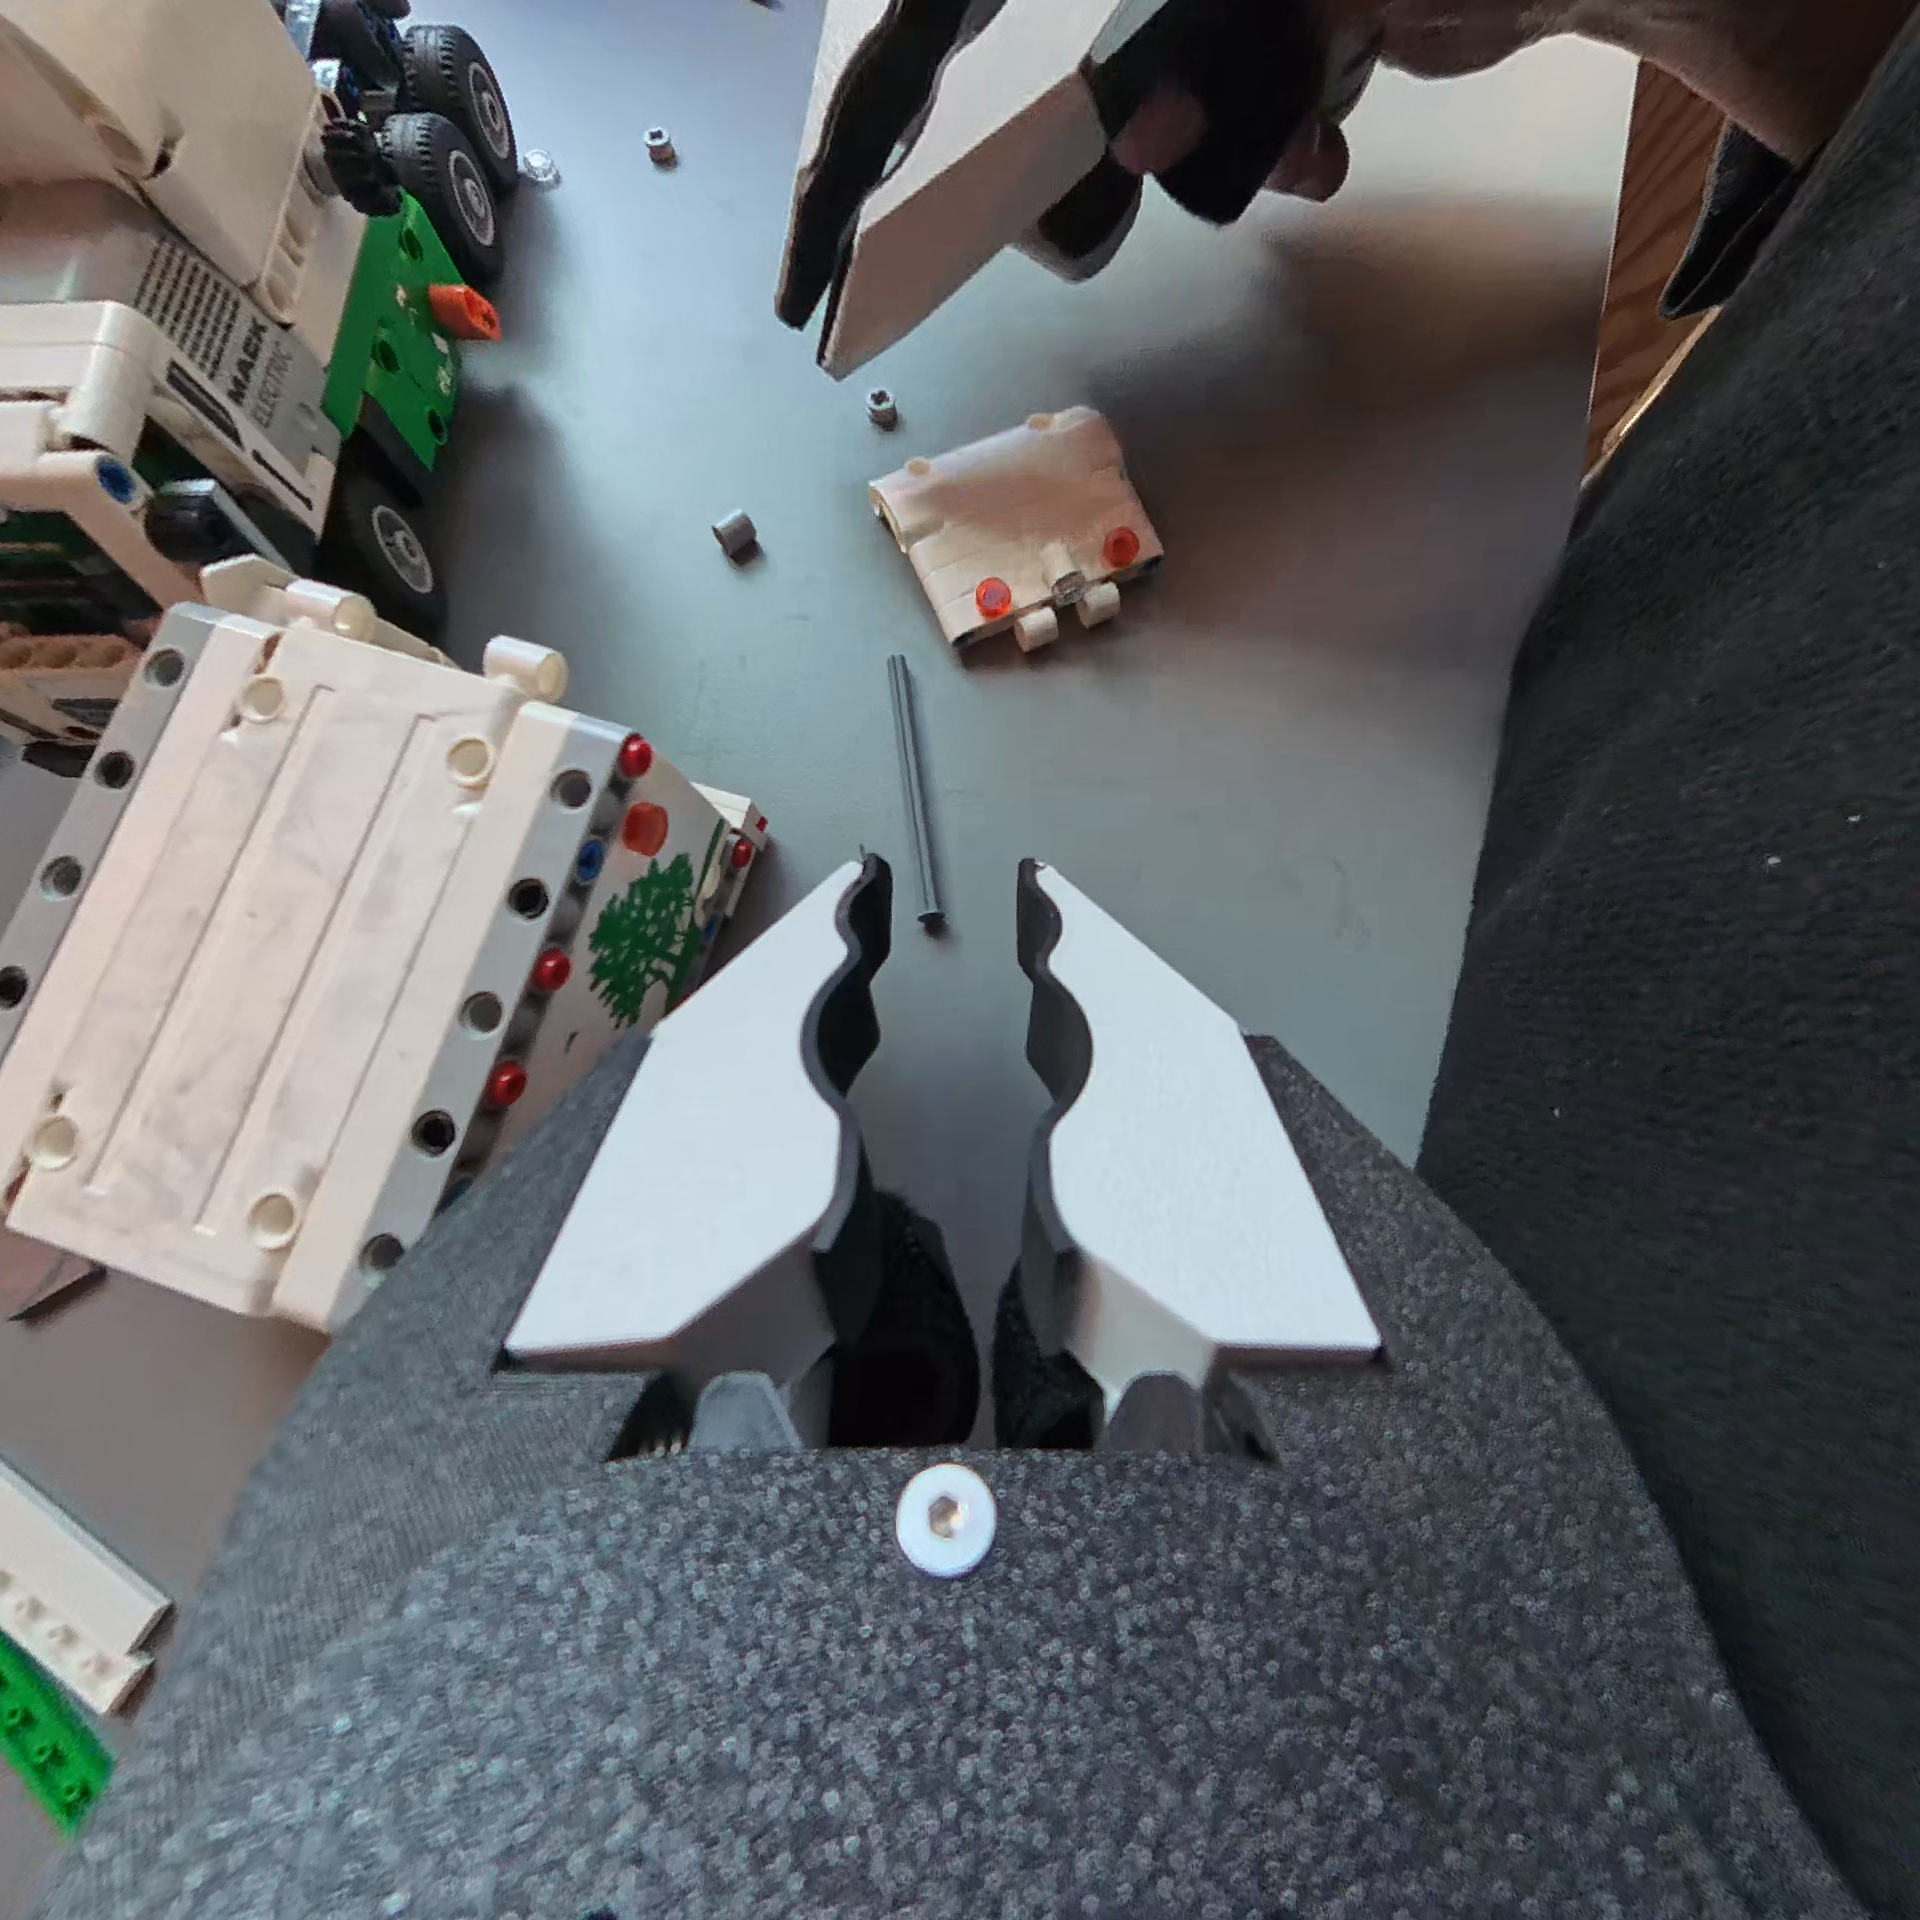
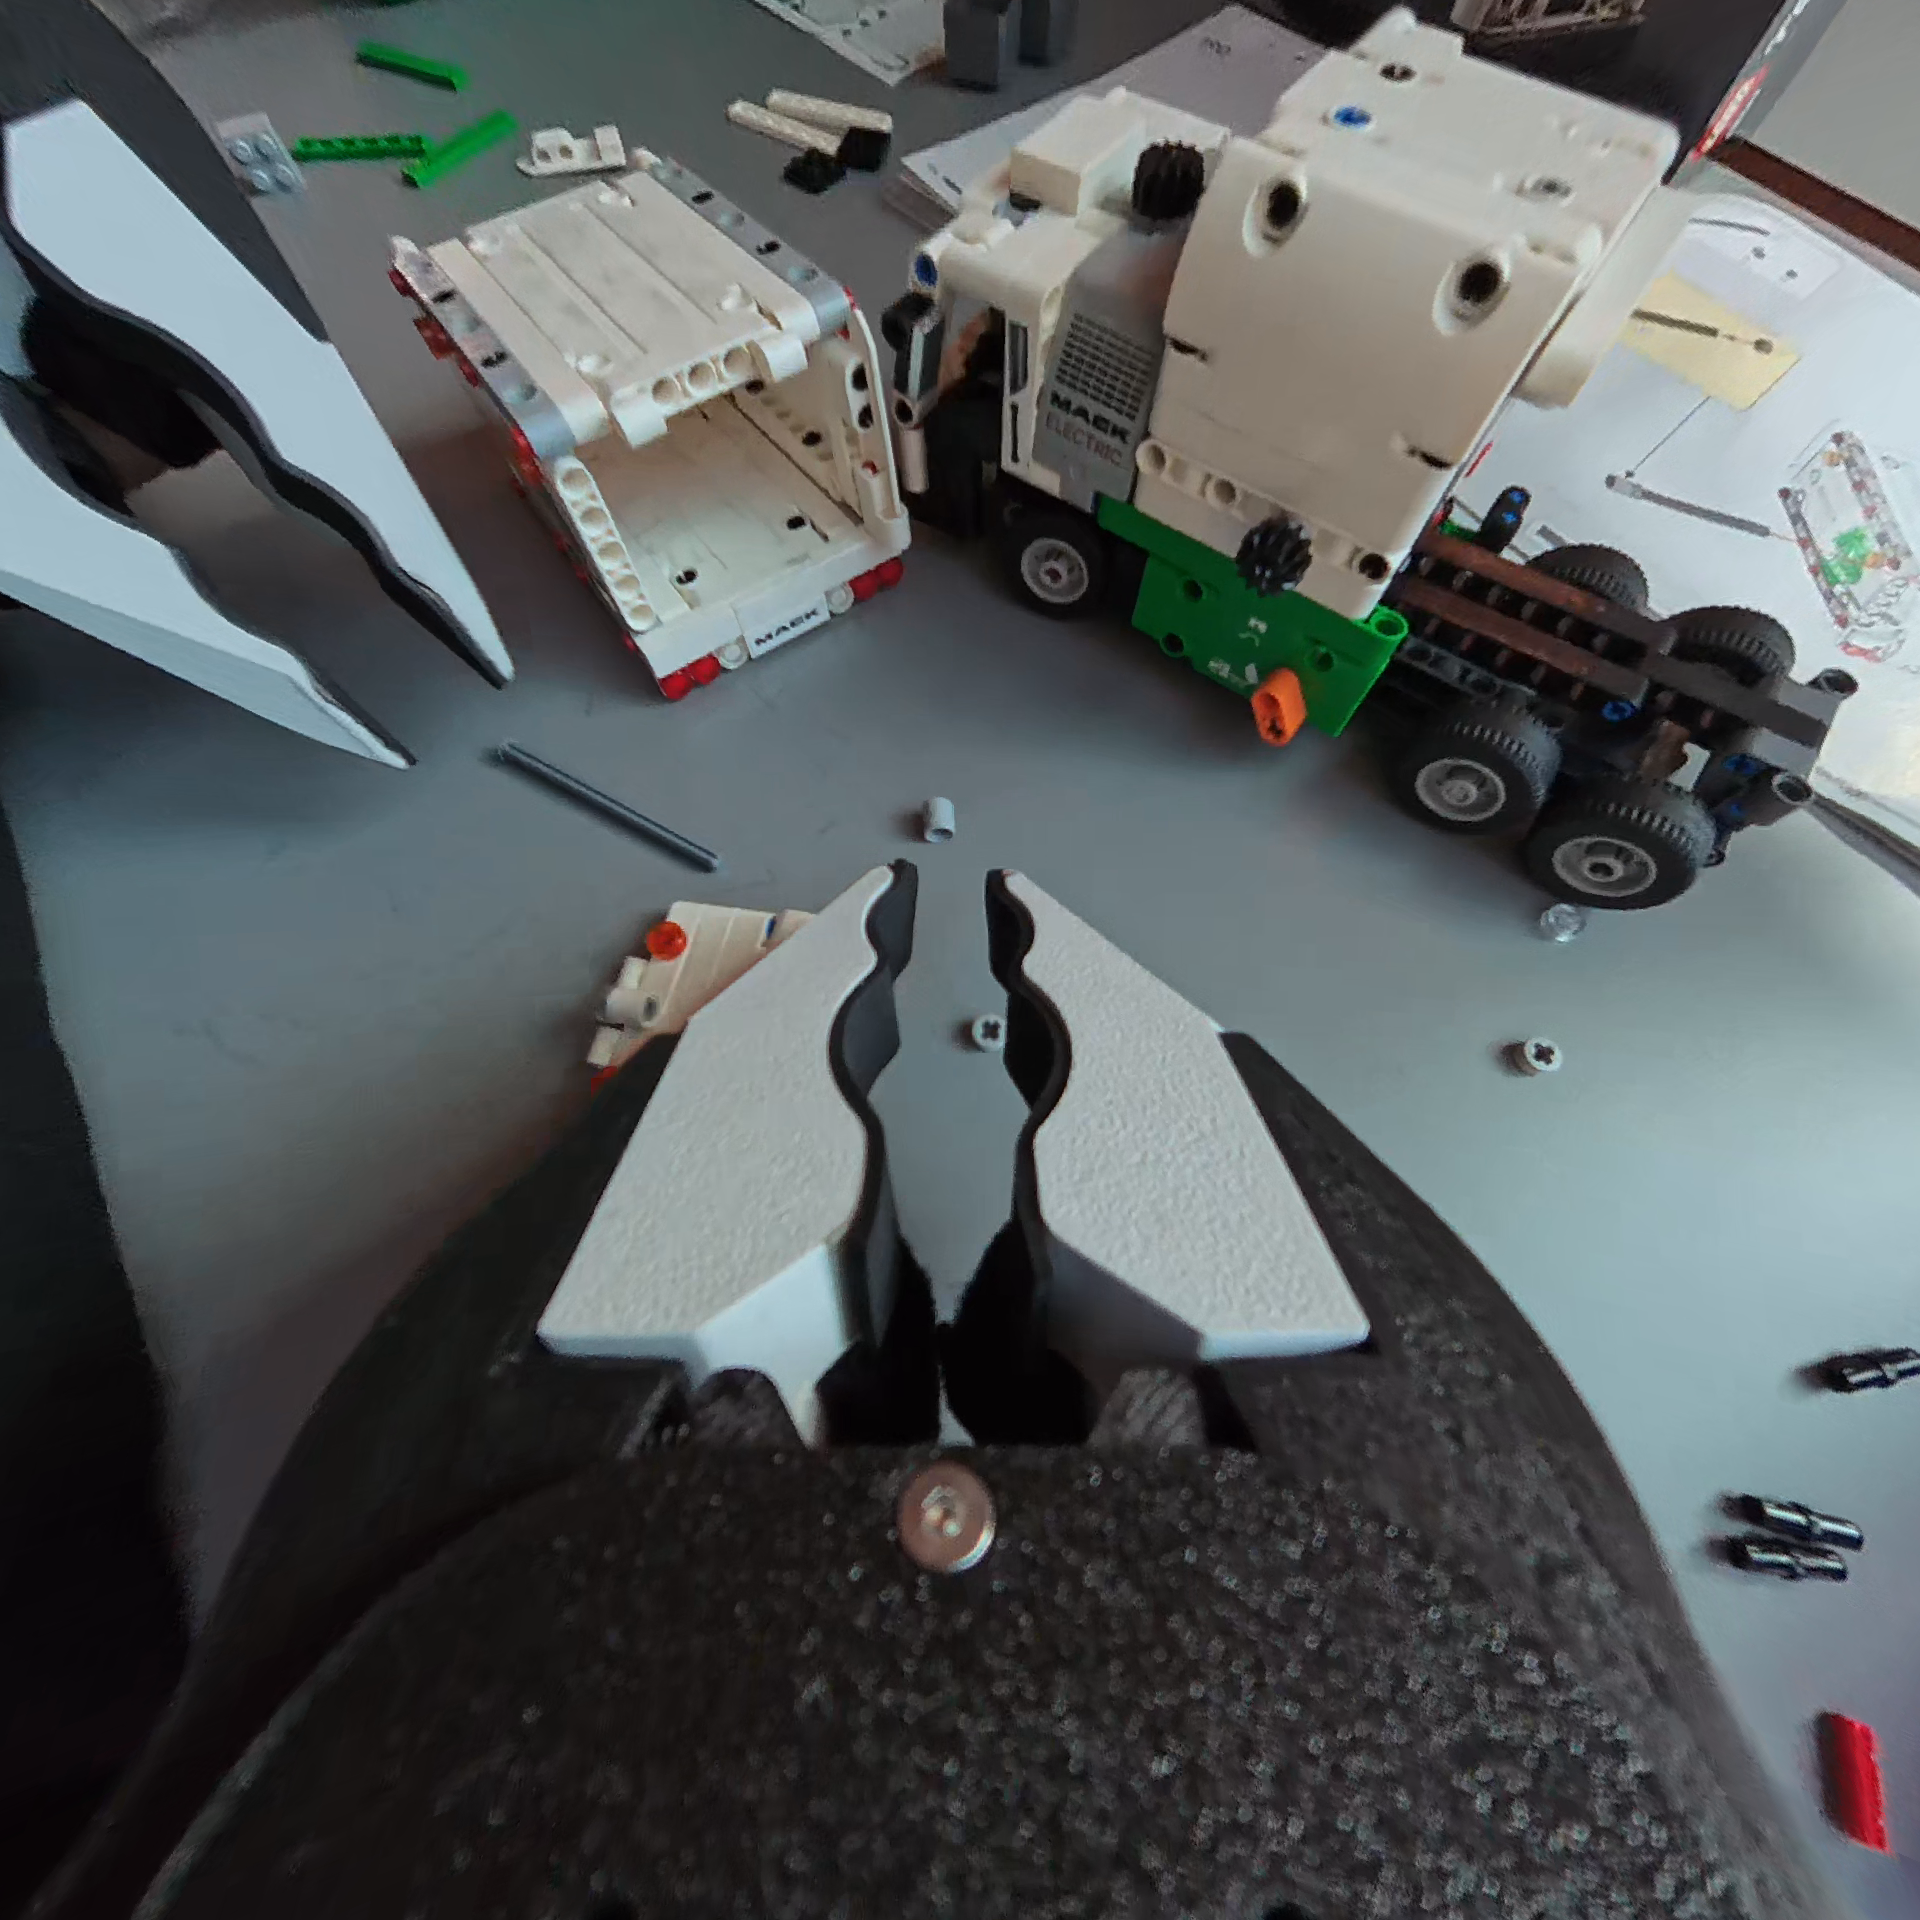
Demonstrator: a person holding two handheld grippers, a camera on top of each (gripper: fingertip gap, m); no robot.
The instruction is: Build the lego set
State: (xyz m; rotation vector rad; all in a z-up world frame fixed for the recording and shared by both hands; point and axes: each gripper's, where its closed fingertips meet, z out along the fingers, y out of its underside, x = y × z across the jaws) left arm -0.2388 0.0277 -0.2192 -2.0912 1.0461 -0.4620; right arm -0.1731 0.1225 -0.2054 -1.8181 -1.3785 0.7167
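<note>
My left gripper (image 1: 954, 868) is open and empty, low over the grey table. A thin dark grey axle (image 1: 914, 790) lies just ahead of its fingertips; it also shows in the right wrist view (image 2: 608, 805). A small white sub-assembly with orange studs (image 1: 1018, 530) lies beyond it. My right gripper (image 2: 948, 873) is open a narrow gap and empty, hovering above a small grey bush (image 2: 987, 1031). Its left finger hides part of the sub-assembly (image 2: 696, 966). The white-and-green truck (image 2: 1247, 416) and the loose white container body (image 2: 665, 436) stand behind.
More grey bushes (image 2: 937, 818) (image 2: 1535, 1055) and a clear stud (image 2: 1558, 923) lie loose. Black pins (image 2: 1787, 1538) and a red piece (image 2: 1855, 1787) are at the right. Green beams (image 2: 416, 135) lie far back. An instruction booklet (image 2: 1766, 364) is under the truck's rear. The left gripper (image 2: 457, 722) reaches in at the left. Left tips to right tips: about 12 cm.
</note>
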